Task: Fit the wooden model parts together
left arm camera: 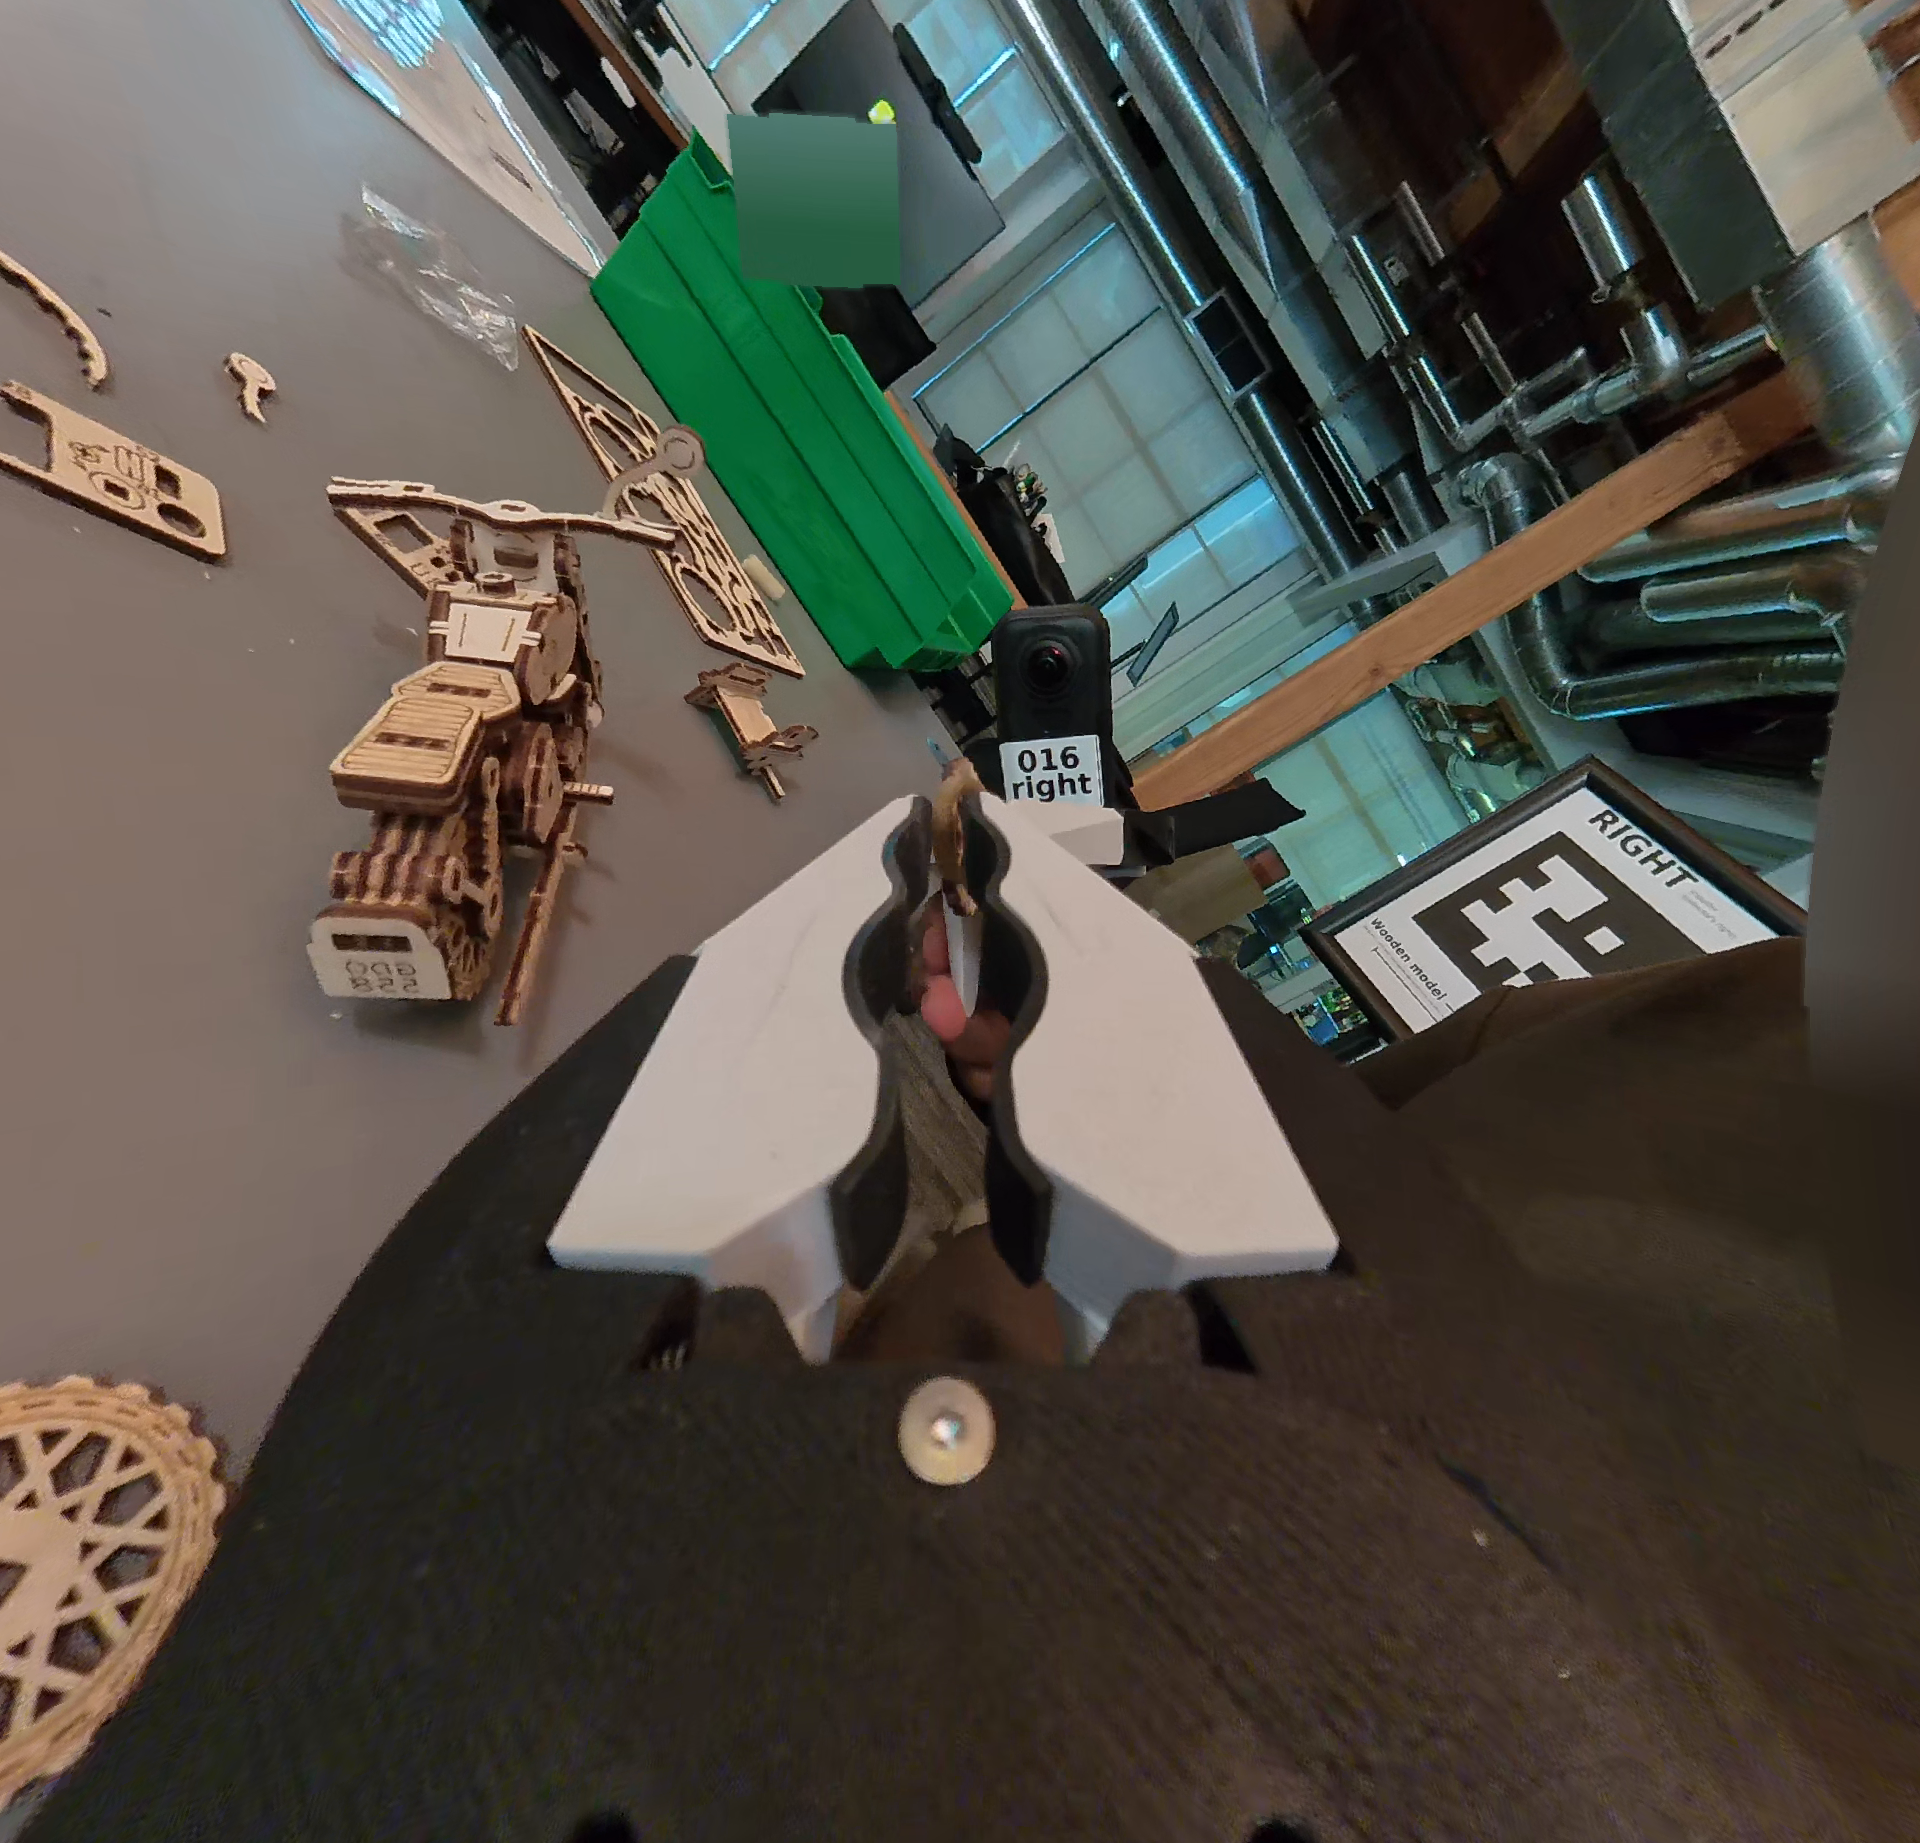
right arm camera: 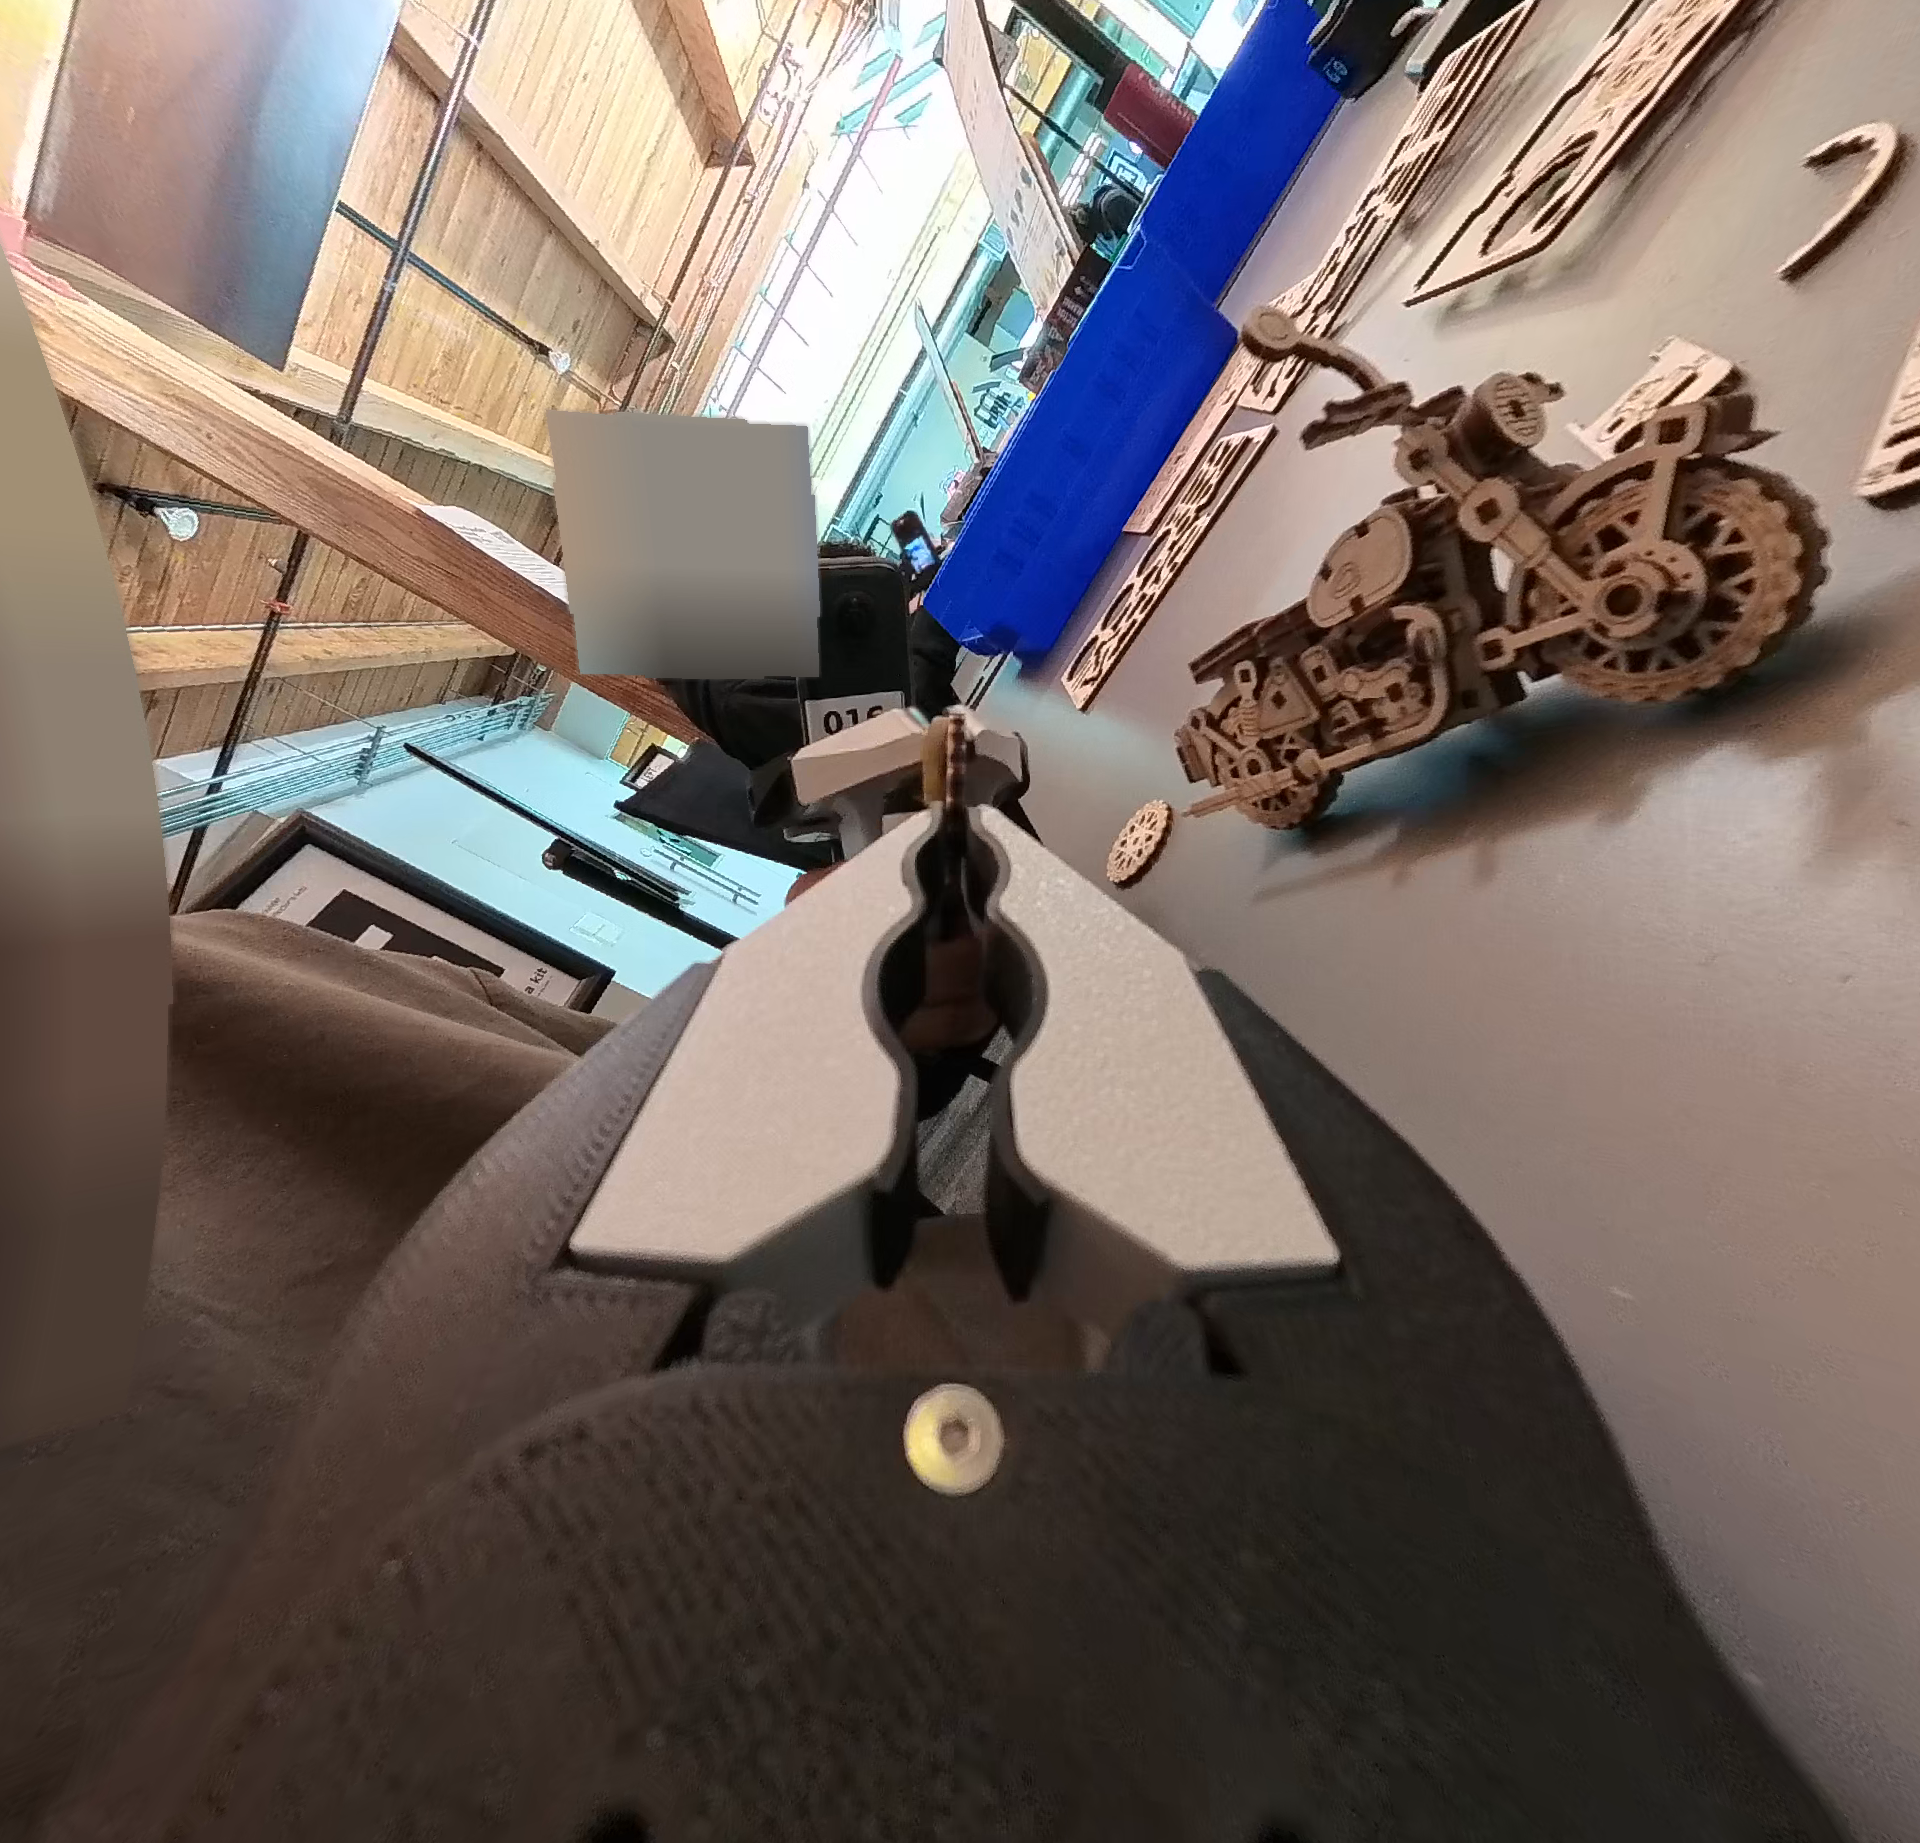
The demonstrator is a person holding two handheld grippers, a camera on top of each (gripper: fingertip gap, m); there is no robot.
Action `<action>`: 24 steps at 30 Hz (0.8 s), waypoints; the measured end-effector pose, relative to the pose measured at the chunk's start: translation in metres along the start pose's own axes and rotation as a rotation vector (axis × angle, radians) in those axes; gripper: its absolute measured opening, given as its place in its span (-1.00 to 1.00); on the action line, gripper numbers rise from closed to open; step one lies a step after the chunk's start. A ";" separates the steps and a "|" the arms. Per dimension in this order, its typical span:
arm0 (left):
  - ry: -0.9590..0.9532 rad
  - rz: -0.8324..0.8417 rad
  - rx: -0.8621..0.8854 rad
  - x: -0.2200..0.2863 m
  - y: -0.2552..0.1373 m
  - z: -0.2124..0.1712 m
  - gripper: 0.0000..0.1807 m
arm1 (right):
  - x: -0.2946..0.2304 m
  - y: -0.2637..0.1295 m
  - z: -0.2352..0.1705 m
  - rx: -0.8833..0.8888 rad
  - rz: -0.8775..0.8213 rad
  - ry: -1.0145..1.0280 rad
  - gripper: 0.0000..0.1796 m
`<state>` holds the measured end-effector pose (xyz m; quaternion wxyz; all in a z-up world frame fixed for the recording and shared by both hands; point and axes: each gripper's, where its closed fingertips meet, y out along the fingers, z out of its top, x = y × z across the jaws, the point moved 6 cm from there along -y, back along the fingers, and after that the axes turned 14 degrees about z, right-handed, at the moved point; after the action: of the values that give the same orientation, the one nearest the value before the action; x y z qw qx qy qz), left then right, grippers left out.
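Note:
My left gripper (left arm camera: pixel 948 806) is shut on a small wooden part (left arm camera: pixel 954 839) held up off the table. My right gripper (right arm camera: pixel 951 819) is shut on a small wooden part (right arm camera: pixel 945 754) as well. The two grippers face each other tip to tip, and the parts touch between them. I cannot tell where one part ends and the other begins. The left gripper's fingers (right arm camera: pixel 854 754) show just beyond the right tips. A partly built wooden motorcycle (left arm camera: pixel 468 754) lies on the grey table (left arm camera: pixel 208 1118); it also shows in the right wrist view (right arm camera: pixel 1507 588).
A large wooden wheel (left arm camera: pixel 83 1544) lies near the left gripper. A small toothed disc (right arm camera: pixel 1138 843) and a small sub-assembly (left arm camera: pixel 748 718) lie by the motorcycle. Cut-out wooden sheets (left arm camera: pixel 675 536) lie by a green bin (left arm camera: pixel 790 422). A blue bin (right arm camera: pixel 1122 391) and more sheets (right arm camera: pixel 1621 79) stand farther off. Left and right tips are no more than a few centimetres apart. About 12 centimeters separates my left fingertips from the large wooden wheel (left arm camera: pixel 83 1544). The right camera catches it too, in the right wrist view (right arm camera: pixel 1143 850).

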<state>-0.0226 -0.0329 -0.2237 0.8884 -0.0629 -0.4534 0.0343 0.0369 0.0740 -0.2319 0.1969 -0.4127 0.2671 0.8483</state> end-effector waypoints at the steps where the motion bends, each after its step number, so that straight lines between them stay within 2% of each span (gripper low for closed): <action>1: 0.003 0.001 -0.001 0.000 0.000 -0.001 -0.95 | 0.000 0.000 0.000 -0.001 0.000 0.000 -0.99; 6: 0.010 0.001 -0.007 0.002 0.001 -0.002 -0.94 | 0.000 0.000 0.000 0.000 0.001 0.001 -0.99; 15: -0.010 -0.021 -0.016 -0.002 -0.003 0.003 -0.80 | 0.000 -0.002 0.002 0.012 0.002 0.003 -0.99; 24: -0.029 -0.025 -0.045 -0.003 -0.001 0.000 -0.96 | 0.001 -0.003 0.003 0.017 0.004 0.010 -0.99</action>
<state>-0.0245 -0.0344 -0.2254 0.8805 -0.0766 -0.4676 0.0138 0.0361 0.0779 -0.2316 0.1972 -0.4148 0.2762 0.8442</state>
